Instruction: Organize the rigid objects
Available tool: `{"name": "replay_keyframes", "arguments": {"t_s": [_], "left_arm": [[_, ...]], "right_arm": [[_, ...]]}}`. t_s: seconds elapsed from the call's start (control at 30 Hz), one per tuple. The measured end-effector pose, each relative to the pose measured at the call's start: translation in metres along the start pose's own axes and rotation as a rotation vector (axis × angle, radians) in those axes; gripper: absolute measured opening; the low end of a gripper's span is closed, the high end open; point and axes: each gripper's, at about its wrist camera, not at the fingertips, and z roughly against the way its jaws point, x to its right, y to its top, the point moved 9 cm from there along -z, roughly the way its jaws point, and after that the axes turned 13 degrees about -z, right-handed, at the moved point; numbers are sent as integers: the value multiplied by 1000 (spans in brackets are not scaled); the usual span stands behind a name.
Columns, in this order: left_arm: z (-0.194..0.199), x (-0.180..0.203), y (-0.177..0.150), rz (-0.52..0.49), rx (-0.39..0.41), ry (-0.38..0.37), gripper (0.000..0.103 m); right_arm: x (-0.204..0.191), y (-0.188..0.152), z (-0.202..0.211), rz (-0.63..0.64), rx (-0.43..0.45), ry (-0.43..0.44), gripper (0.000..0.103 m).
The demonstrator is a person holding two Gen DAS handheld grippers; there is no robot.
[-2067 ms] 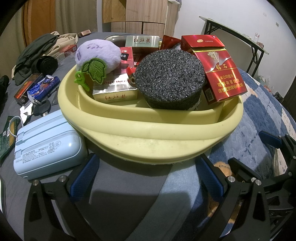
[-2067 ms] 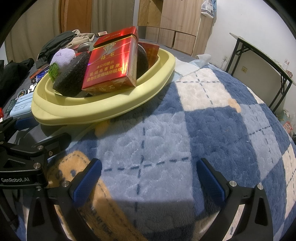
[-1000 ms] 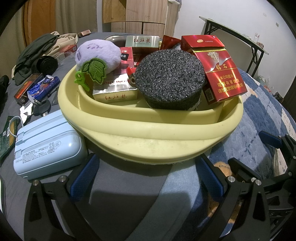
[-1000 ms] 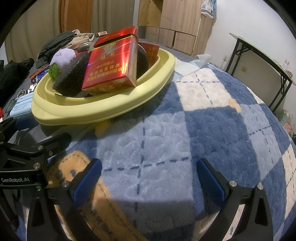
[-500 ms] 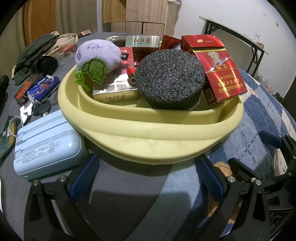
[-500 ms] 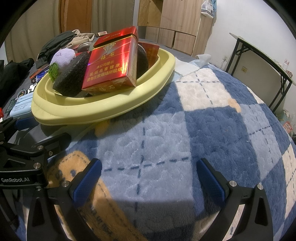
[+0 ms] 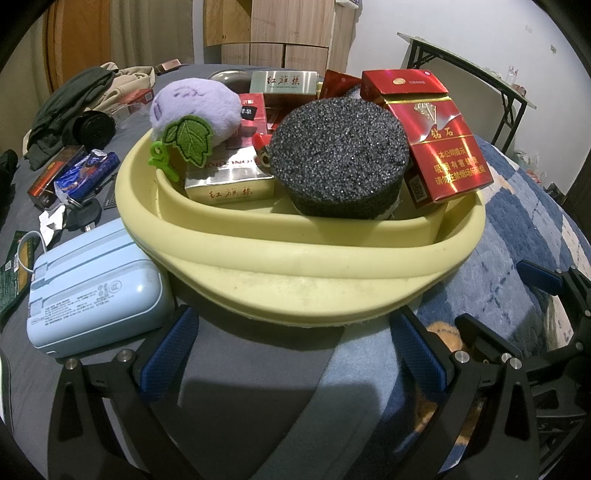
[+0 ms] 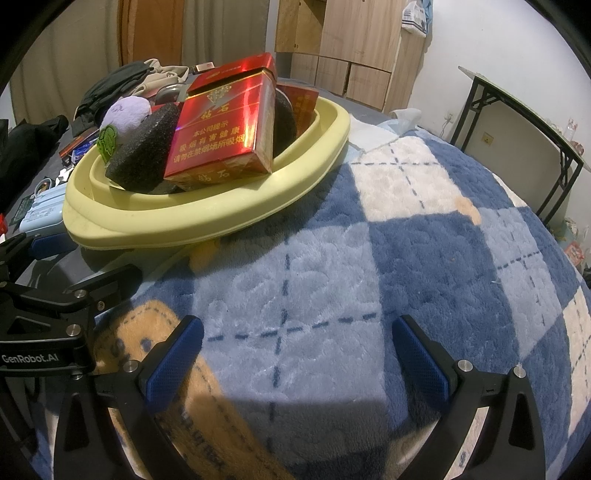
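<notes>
I hold both tools, left tool (image 7: 291,354) and right tool (image 8: 291,354), spread, empty. The light blue case (image 7: 96,288) looks stiff, slick; I would grip its 2 long sides.

White wall (image 8: 498,44); wooden cabinets (image 8: 354,40) at rear; black-framed folding table (image 8: 517,110) at right; curtain (image 8: 218,33) beside wooden door (image 8: 147,29)

Pretty clearly someone's bedroom at home. Everything sits on a bed with a fleecy blue plaid blanket (image 8: 388,229); beyond it stand wooden wardrobes (image 8: 354,40), left of the blanket a heap of clothes (image 7: 74,99), right of it a folding table (image 8: 524,122).
</notes>
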Motion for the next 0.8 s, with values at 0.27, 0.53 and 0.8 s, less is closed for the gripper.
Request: {"name": "replay_keyframes", "arguments": {"t_s": [0.27,0.53,0.8], "left_arm": [[0,1,0,0,0,0,103],[0,1,-1,0,1,0,103],[0,2,0,0,1,0,103]], "right_arm": [[-1,-1,2,-1,-1,1,103],[-1,-1,3,-2,-1,2,103],[-1,0,3,-1,0,0,103]]}}
